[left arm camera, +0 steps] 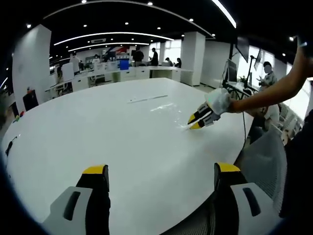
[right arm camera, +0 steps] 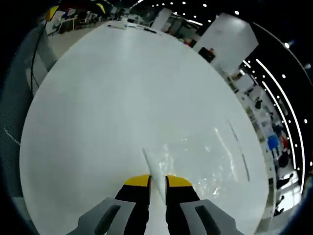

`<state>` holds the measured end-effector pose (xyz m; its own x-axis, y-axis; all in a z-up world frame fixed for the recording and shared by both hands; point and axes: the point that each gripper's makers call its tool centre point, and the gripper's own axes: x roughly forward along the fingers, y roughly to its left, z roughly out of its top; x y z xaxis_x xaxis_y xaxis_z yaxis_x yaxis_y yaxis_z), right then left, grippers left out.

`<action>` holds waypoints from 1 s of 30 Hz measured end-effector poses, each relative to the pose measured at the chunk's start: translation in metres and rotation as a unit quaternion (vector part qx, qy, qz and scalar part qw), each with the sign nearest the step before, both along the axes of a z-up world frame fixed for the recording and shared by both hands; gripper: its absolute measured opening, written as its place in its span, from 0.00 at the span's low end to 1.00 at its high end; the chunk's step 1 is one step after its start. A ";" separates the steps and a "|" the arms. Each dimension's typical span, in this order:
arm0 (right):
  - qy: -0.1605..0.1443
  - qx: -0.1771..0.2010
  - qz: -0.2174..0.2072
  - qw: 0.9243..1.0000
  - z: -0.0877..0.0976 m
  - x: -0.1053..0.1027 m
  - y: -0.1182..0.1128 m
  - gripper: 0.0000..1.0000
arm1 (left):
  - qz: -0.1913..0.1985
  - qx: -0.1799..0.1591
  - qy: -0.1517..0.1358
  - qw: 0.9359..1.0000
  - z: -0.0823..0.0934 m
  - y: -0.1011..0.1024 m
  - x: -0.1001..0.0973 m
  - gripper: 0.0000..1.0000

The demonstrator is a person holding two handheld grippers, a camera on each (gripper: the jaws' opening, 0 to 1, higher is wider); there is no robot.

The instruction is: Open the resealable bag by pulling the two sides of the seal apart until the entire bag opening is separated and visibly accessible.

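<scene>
**A:** Nearest thing in the left gripper view is the left gripper [left arm camera: 161, 171] itself, yellow-tipped black jaws spread wide apart with nothing between them, hanging over the big white oval table [left arm camera: 98, 132]. Further out on the right, the right gripper [left arm camera: 199, 119] sits low at the table edge, held by a white-gloved hand [left arm camera: 218, 101].

**B:** And the bag?

**A:** Clear resealable plastic bag [left arm camera: 168, 108] lies flat on the table, its near corner right at those yellow tips.

**B:** Right gripper view?

**A:** Right gripper [right arm camera: 157, 182] has its jaws pinched close on a corner of the bag [right arm camera: 195, 161], a thin strip of plastic running between them. Rest of the bag spreads out flat on the table [right arm camera: 107, 98] ahead.
</scene>
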<state>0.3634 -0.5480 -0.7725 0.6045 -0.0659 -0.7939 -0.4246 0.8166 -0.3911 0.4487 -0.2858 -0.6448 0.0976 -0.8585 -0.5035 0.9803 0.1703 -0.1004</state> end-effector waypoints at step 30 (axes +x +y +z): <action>0.007 0.117 -0.033 0.993 -0.008 0.006 0.000 0.03 | 0.004 0.007 0.002 1.000 -0.003 -0.002 0.004 0.84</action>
<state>0.3691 -0.5480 -0.7806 0.5943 0.0810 -0.8002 -0.3705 0.9106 -0.1830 0.4524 -0.2877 -0.6474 0.1025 -0.8503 -0.5162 0.9784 0.1798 -0.1018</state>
